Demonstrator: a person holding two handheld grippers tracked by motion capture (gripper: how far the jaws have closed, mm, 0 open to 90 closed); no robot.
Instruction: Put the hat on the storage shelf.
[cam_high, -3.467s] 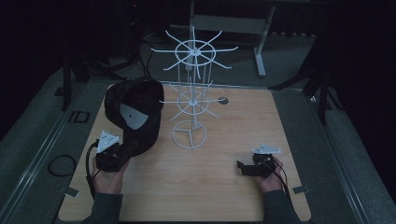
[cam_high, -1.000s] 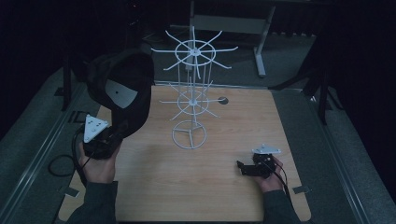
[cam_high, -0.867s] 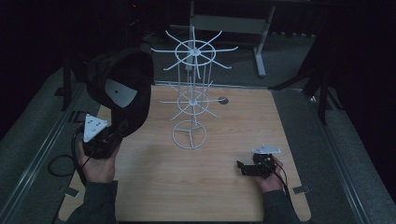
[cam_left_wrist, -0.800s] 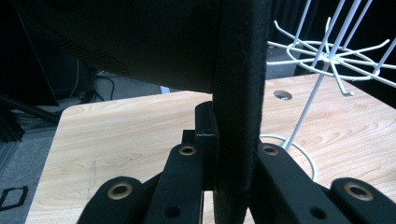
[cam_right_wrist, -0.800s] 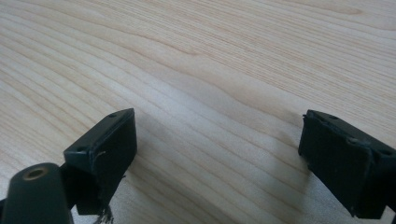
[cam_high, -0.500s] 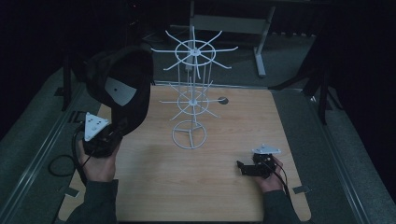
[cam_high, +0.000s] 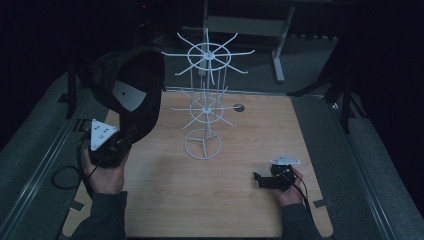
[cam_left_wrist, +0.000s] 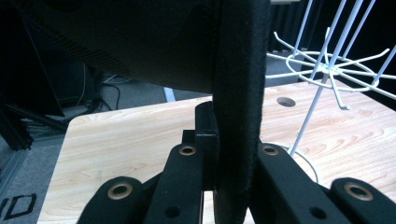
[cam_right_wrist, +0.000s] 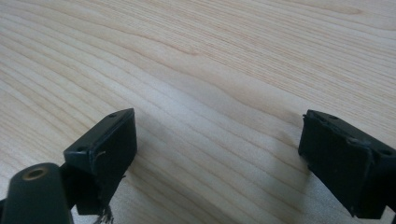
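A black cap (cam_high: 127, 85) with a pale label inside hangs in the air over the table's left side, to the left of a white wire rack (cam_high: 205, 100). My left gripper (cam_high: 124, 139) is shut on the cap's lower edge; in the left gripper view the black fabric edge (cam_left_wrist: 238, 93) stands upright, pinched between the jaws (cam_left_wrist: 229, 154), with the rack's arms (cam_left_wrist: 327, 65) off to the right. My right gripper (cam_high: 260, 179) rests low on the wooden table (cam_high: 240, 150) at the front right. Its jaws (cam_right_wrist: 219, 154) stand wide open with bare wood between them.
The rack has two tiers of hooked wire arms and a round base at the table's middle. A small round hole (cam_high: 238, 107) sits in the tabletop behind the rack. A grey mat (cam_high: 40, 150) and dark floor surround the table.
Since the earliest frame my left gripper has lifted the cap up and to the left, off the table. Over the last second nothing has visibly moved. The right gripper has stayed put.
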